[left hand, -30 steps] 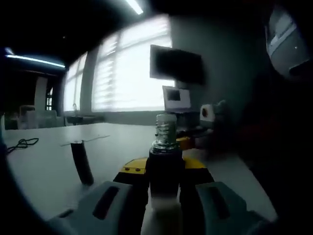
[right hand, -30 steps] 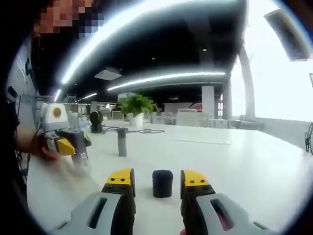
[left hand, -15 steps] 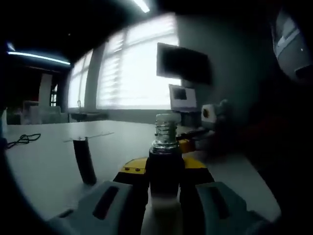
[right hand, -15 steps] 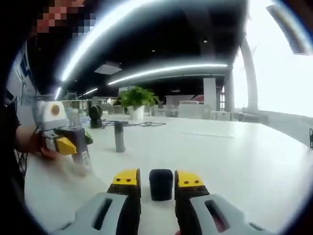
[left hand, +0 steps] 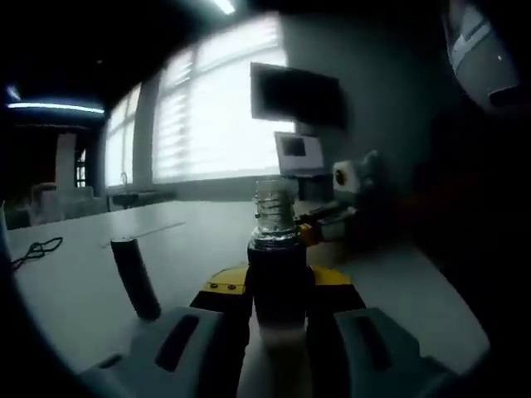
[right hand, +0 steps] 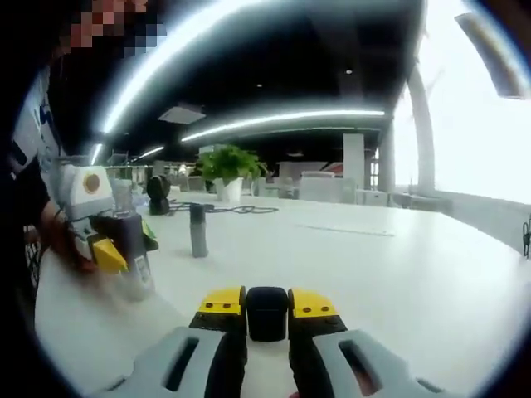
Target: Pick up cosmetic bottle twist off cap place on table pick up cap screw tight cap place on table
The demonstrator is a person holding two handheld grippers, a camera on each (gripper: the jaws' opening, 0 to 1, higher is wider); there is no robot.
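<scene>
My left gripper [left hand: 278, 292] is shut on the cosmetic bottle [left hand: 278, 265], which stands upright between the jaws. The bottle has a dark body, and its clear threaded neck [left hand: 275, 207] is bare. In the right gripper view the black cap [right hand: 266, 319] rests on the white table [right hand: 398, 274], and my right gripper [right hand: 266, 303] is shut on it, yellow tips against both sides. At the left of that view the left gripper [right hand: 116, 249] holds the bottle [right hand: 137, 278] just above the table. The right gripper [left hand: 322, 225] shows dimly behind the bottle.
A dark upright cylinder [right hand: 197, 230] [left hand: 137, 278] stands on the table behind the cap. Farther back are a potted plant [right hand: 228, 170] and a black cable [right hand: 232, 210]. A person's sleeve [right hand: 33, 166] is at the left edge. A monitor [left hand: 300, 153] sits by the window.
The right gripper's jaws have come together from open around the cap to shut on it. The left gripper still holds the capless bottle, with only slight camera drift.
</scene>
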